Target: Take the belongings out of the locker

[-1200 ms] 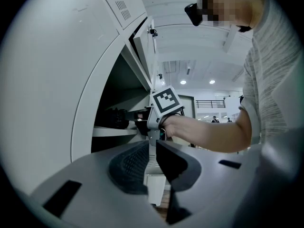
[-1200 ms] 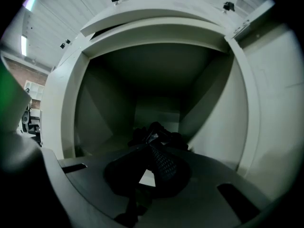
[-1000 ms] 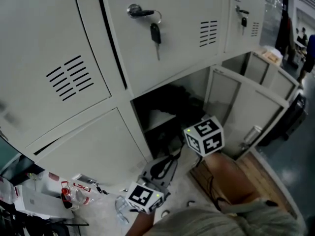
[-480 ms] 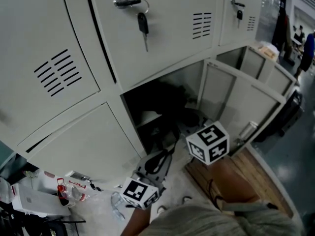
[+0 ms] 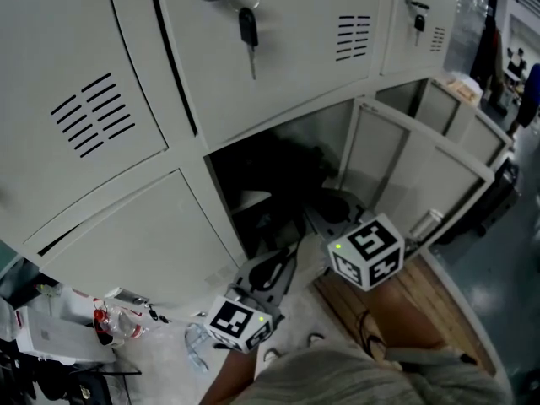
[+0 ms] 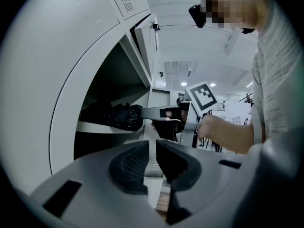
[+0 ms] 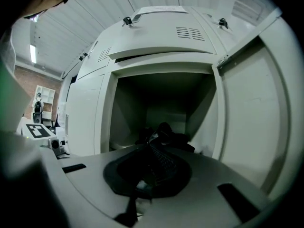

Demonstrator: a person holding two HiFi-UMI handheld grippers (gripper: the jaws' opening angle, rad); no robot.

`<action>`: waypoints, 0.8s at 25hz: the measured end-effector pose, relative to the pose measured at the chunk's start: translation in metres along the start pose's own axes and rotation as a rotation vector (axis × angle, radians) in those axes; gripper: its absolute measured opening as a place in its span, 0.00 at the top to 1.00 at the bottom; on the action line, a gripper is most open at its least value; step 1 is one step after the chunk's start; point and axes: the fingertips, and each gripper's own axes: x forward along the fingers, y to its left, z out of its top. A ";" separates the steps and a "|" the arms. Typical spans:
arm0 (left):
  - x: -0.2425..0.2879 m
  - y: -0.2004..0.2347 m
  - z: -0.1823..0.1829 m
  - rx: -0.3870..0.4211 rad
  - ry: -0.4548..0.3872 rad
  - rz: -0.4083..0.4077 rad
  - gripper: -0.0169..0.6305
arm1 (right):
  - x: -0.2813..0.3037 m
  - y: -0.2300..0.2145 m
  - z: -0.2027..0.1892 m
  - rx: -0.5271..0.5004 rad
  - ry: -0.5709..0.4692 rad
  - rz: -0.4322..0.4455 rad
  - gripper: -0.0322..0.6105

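The lower locker (image 5: 221,194) stands open, its door (image 5: 405,184) swung out to the right. Black belongings (image 5: 287,163) lie bunched inside on a pale shelf (image 6: 107,127); they also show as a dark heap (image 7: 166,134) in the right gripper view and as a black bundle (image 6: 114,115) in the left gripper view. My right gripper (image 5: 314,226) points into the opening, its jaws shut with nothing between them (image 7: 152,163). It stops just short of the bundle (image 6: 145,113). My left gripper (image 5: 285,258) hangs lower left, before the opening, its pads a narrow gap apart (image 6: 152,158) and empty.
A key (image 5: 247,28) hangs from the closed upper locker door. Wooden boards (image 5: 422,294) lie under the open door on the right. On the floor at the left are a clear bottle with a red cap (image 5: 105,323) and a white box (image 5: 51,340).
The head view has drifted a little. The right gripper's marker cube has moved slightly lower and to the right; the left gripper has stayed near the locker's bottom edge.
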 end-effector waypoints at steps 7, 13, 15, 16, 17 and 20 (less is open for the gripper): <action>0.003 0.002 -0.004 0.031 0.009 -0.011 0.93 | -0.006 0.002 -0.004 -0.117 0.068 0.056 0.94; 0.008 0.000 0.005 -0.003 -0.025 -0.024 0.93 | -0.023 0.015 0.008 -0.195 0.094 0.096 0.94; 0.009 -0.001 0.005 -0.002 -0.025 -0.032 0.93 | -0.032 0.015 0.014 -0.235 0.098 0.099 0.94; 0.009 -0.001 0.006 0.000 -0.026 -0.036 0.93 | -0.035 0.013 0.021 -0.252 0.088 0.096 0.94; 0.010 -0.001 0.007 0.003 -0.028 -0.040 0.93 | -0.037 0.011 0.028 -0.272 0.077 0.091 0.94; 0.015 -0.003 0.016 0.026 -0.045 -0.057 0.93 | -0.035 0.009 0.042 -0.323 0.100 0.079 0.94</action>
